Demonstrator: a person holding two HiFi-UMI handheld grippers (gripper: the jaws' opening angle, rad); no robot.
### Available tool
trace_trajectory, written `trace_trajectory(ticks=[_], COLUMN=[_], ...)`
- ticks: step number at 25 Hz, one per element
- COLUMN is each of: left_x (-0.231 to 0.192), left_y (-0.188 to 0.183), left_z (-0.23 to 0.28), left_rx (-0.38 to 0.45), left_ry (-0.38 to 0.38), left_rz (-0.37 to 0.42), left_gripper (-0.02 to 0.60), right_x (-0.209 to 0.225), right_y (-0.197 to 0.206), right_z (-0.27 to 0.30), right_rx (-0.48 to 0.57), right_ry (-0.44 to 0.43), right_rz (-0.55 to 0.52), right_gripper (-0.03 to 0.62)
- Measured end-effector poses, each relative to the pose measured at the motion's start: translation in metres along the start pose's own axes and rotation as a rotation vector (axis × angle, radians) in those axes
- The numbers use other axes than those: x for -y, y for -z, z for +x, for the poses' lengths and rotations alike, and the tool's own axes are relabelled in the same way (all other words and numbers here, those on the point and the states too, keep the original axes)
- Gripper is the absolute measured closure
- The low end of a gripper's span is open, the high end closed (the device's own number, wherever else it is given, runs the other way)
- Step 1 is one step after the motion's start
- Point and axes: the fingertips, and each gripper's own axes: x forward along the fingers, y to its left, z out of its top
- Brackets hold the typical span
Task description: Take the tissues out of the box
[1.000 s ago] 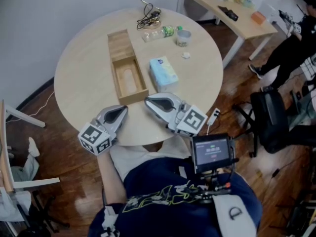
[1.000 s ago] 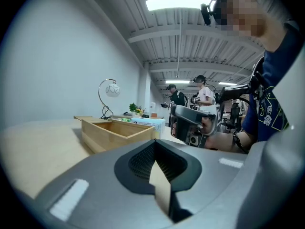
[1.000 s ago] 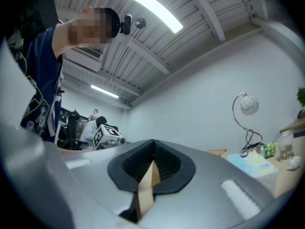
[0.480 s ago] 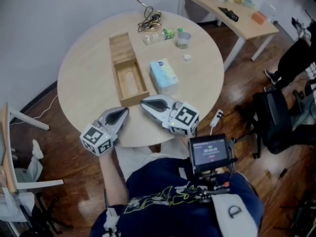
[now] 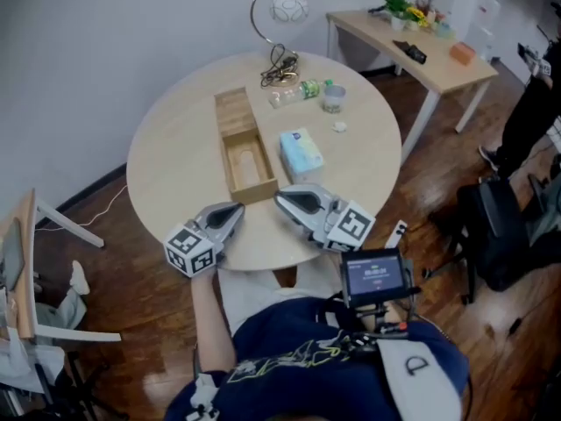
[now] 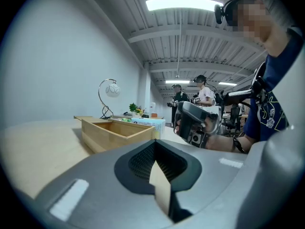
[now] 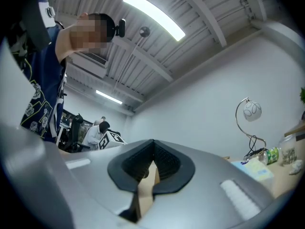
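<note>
Your left gripper [image 5: 235, 212] and right gripper [image 5: 281, 199] sit closed and empty at the round wooden table's [image 5: 175, 160] near edge, seemingly because the pale-blue tissue pack [image 5: 301, 153] already lies beside the open rectangular wooden box [image 5: 255, 193].

Round pale wooden table [image 5: 175, 165] sits on a dark plank wood floor [image 5: 131, 279], with a plain grey-white wall [image 5: 105, 51] right behind it. A long light-wood desk with white legs [image 5: 386, 33] stands off the table's far right (cluttered on top). A bright ceiling strip light [image 6: 183, 4] hangs above the table.
</note>
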Motion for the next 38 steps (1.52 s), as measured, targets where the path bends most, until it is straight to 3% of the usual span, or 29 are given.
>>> trace_trajectory(ticks=[6, 13, 38], left_x=[0.000, -0.002, 0.000], left_y=[0.000, -0.005, -0.008], left_z=[-0.004, -0.002, -0.003], left_rx=[-0.001, 0.003, 0.009], left_ry=[-0.007, -0.004, -0.014], left_rz=[0.001, 0.004, 0.007], left_gripper=[0.581, 0.581, 0.581], right_x=[-0.003, -0.003, -0.005], right_y=[0.004, -0.011, -0.008], right_z=[0.004, -0.002, 0.001], right_rx=[-0.014, 0.057, 0.034], right_ry=[-0.034, -0.037, -0.071], right_rz=[0.015, 0.003, 0.014], right_gripper=[0.589, 0.589, 0.590])
